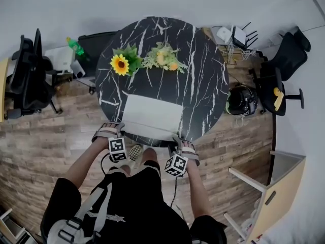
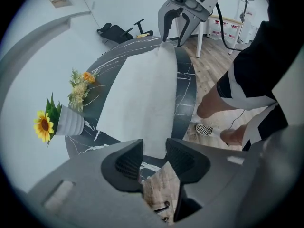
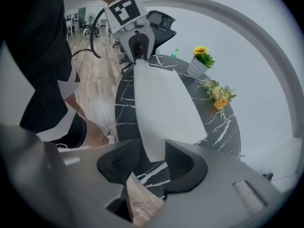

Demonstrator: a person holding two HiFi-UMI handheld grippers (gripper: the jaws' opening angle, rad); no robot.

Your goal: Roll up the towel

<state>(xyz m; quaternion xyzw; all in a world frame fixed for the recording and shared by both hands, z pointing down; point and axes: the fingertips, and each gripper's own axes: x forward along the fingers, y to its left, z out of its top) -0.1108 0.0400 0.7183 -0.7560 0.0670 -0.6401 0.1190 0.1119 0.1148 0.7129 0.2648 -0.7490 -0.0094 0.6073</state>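
A pale rectangular towel (image 1: 152,115) lies flat on the near half of the round black marble table (image 1: 203,85), with a faint crease along its near edge. My left gripper (image 1: 121,133) hovers at the towel's near left corner and my right gripper (image 1: 176,142) at its near right corner. In the left gripper view the jaws (image 2: 154,158) stand open over the towel (image 2: 142,94) corner, nothing pressed between the pads. The right gripper view shows the same: jaws (image 3: 152,163) open, with the towel (image 3: 161,103) stretching away toward the left gripper (image 3: 137,51).
A sunflower in a white pot (image 1: 121,64) and a bunch of yellow flowers (image 1: 162,57) stand at the table's far side. The person's legs and a checkered shoe (image 1: 135,152) are under the near edge. Office chairs (image 1: 30,75) and a dark helmet (image 1: 241,99) surround the table.
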